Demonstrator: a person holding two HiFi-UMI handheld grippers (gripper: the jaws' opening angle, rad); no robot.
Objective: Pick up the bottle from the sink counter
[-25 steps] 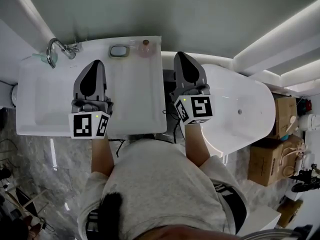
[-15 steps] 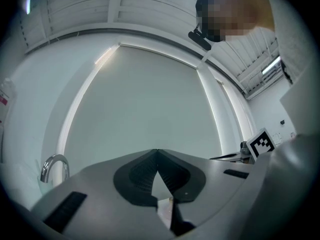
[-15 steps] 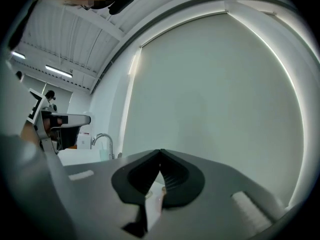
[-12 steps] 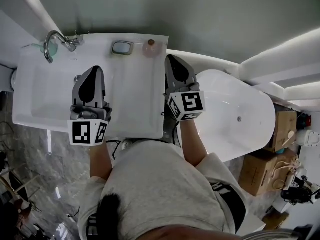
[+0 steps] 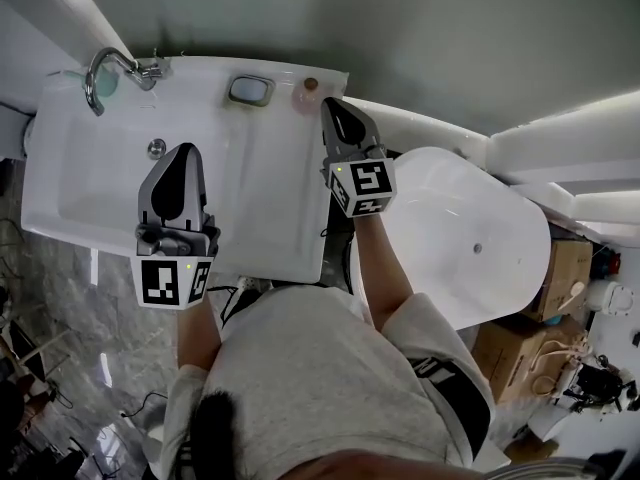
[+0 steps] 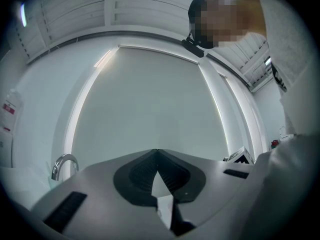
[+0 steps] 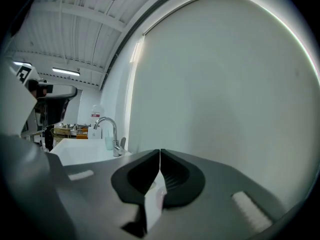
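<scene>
On the sink counter (image 5: 270, 198), the faucet (image 5: 105, 68) stands at the back left. A small dish (image 5: 250, 90) sits along the back edge, with the bottle (image 5: 308, 93) just to its right. The bathtub (image 5: 470, 238) lies right of the counter.

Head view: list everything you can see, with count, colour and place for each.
Counter: one, white, centre, basin at its left.
Tap: one, chrome, counter's back left corner.
Cup: one, pale green, beside the tap.
Drain: one, metal, in the basin.
Dish: one, grey-rimmed, counter's back edge.
Bottle: one, pinkish, counter's back right corner.
Bathtub: one, white, right of the counter.
Boxes: at least two, brown, far right.
Floor: grey marble, lower left.
Left tongs: grey, shut, empty, over the basin's edge.
Right tongs: grey, shut, empty, tip beside the bottle.
Shirt: grey, bottom centre.
</scene>
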